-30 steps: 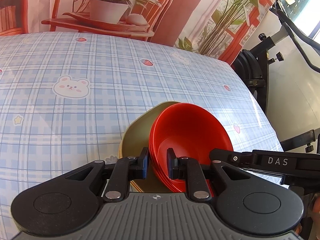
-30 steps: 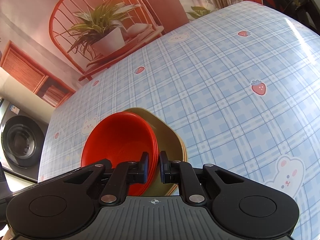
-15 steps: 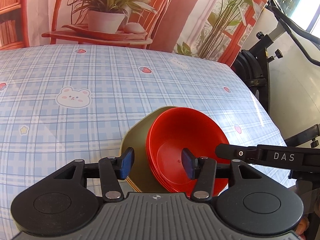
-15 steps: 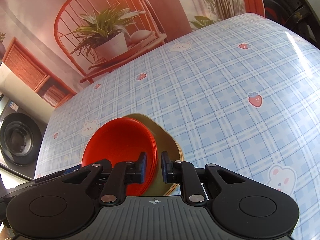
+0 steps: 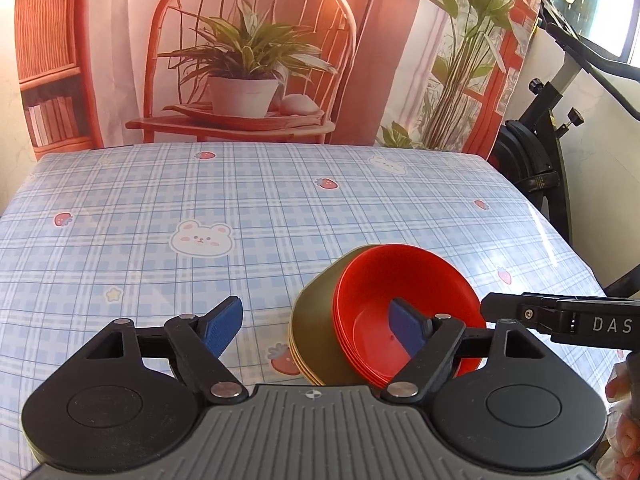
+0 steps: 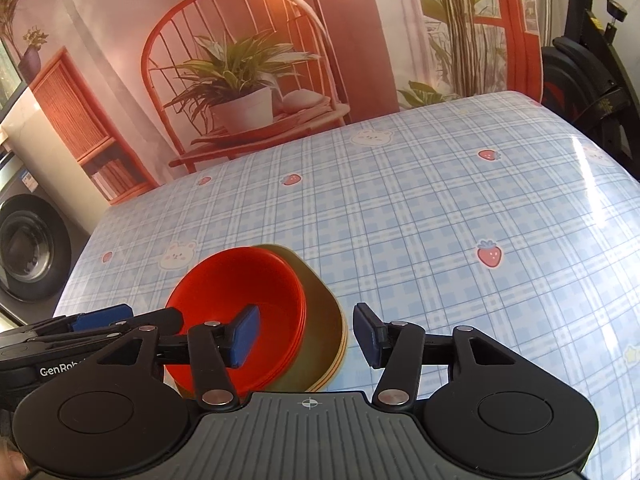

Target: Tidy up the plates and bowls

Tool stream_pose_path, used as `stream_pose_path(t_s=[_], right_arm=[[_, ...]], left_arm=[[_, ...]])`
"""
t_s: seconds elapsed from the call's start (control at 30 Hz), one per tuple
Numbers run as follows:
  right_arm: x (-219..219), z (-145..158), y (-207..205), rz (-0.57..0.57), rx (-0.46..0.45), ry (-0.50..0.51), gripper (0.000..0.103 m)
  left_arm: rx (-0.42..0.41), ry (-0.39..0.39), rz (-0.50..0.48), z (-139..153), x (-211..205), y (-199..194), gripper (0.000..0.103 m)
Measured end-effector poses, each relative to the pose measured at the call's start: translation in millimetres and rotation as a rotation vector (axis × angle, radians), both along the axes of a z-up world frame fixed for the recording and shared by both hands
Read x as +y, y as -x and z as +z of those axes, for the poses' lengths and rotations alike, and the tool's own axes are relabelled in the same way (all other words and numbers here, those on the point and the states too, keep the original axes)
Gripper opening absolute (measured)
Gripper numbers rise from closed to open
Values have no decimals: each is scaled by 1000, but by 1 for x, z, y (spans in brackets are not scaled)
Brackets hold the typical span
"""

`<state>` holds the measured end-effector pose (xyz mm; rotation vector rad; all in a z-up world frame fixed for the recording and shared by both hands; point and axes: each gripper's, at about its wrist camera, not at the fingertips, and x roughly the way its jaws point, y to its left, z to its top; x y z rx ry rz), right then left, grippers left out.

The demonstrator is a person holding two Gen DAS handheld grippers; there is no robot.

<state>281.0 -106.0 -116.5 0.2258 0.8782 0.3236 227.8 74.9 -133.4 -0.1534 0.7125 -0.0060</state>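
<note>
- The stack of red bowls (image 5: 404,308) sat nested in the olive-yellow plates (image 5: 316,328), resting on the blue-checked surface (image 5: 240,208) near its front edge.
- The left gripper (image 5: 316,326) stood wide open and gripped nothing; one blue pad hung over the red bowls, the other over bare cloth.
- The right gripper (image 6: 306,334) was likewise spread wide with nothing in it, its pads on either side of the stack's rim.
</note>
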Motion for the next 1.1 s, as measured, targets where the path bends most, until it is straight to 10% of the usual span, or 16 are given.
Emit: stream_pose_path(t_s=[0.47,1.1], right_arm=[[2,40,39,38,-122,55,102],[-28,126,129,24,-365,44,103]], left_arm=[[-125,-57,70,33,4,48,103],[-277,-245,112,116,-32,142,102]])
